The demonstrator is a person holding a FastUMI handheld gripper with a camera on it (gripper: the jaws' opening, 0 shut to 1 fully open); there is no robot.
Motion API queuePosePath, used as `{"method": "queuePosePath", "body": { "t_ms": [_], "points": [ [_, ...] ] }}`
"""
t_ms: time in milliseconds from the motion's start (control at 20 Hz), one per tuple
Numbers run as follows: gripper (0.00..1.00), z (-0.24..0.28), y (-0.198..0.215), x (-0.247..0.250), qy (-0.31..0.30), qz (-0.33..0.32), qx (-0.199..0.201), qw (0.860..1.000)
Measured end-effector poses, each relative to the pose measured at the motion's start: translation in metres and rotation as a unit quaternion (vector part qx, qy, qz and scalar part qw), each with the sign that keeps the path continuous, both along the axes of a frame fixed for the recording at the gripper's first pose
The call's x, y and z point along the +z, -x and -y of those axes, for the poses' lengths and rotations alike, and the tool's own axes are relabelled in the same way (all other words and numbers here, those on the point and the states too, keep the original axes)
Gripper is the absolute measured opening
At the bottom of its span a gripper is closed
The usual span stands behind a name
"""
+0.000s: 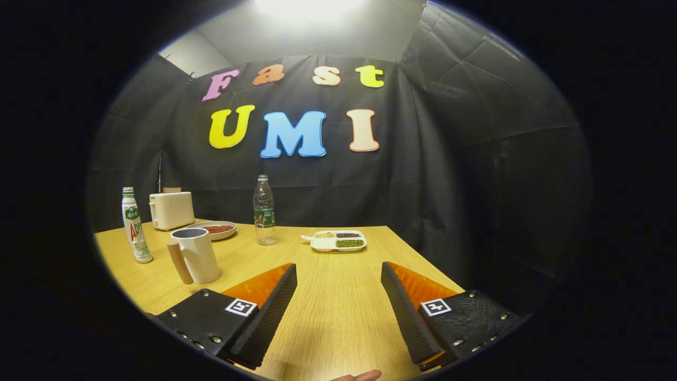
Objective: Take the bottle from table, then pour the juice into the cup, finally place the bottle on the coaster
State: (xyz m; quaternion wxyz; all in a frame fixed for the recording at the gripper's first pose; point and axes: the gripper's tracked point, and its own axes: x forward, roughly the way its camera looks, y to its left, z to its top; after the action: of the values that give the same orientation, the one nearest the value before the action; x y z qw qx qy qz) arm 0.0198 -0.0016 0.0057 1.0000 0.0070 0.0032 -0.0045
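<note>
You are looking across a light wood-grain desk (338,296) set inside a booth walled with black cloth (476,174); a bright ceiling light (307,6) glares overhead.

Claw (338,275): your claw is spread wide, fingers well apart, with nothing between them. It has hold of nothing. Bare desk surface shows in the gap. Each finger carries a small square black-and-white marker (241,307) on its base. A fingertip of a person's hand (359,376) shows at the near edge, below the fingers.

Beyond the fingers, slightly to the right: a white divided tray (338,241) holding three portions of beans or grains, lying flat.

Beyond the left finger: a clear plastic water bottle with a green label (264,211), upright, just left of the tray.

Left of the left finger, nearer to you: a cream-coloured cup with a wooden handle (197,255), upright, handle toward the left.

Left of the cup, near it: the white juice bottle with a green cap and red-and-green label (135,227), upright on the desk, well apart from your claw.

Behind the cup: a shallow grey plate with red contents (216,229), and behind that a cream-coloured toaster (171,210) against the cloth.
</note>
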Motion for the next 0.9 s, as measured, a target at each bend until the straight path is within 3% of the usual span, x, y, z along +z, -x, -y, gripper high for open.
{"method": "queuePosePath", "body": {
  "t_ms": [100,350,400,500,900],
  "points": [
    [0.97,-0.002,-0.029,0.009,0.006,0.011,0.002,1.0],
    [0.97,-0.014,-0.047,0.01,0.039,0.003,0.012,0.999],
    [0.97,-0.01,-0.05,0.013,0.046,0.001,-0.003,0.999],
    [0.97,-0.021,-0.052,0.038,0.032,0.021,-0.003,0.999],
    [0.97,-0.112,-0.01,0.08,-0.016,0.047,-0.02,0.999]
  ]
}}
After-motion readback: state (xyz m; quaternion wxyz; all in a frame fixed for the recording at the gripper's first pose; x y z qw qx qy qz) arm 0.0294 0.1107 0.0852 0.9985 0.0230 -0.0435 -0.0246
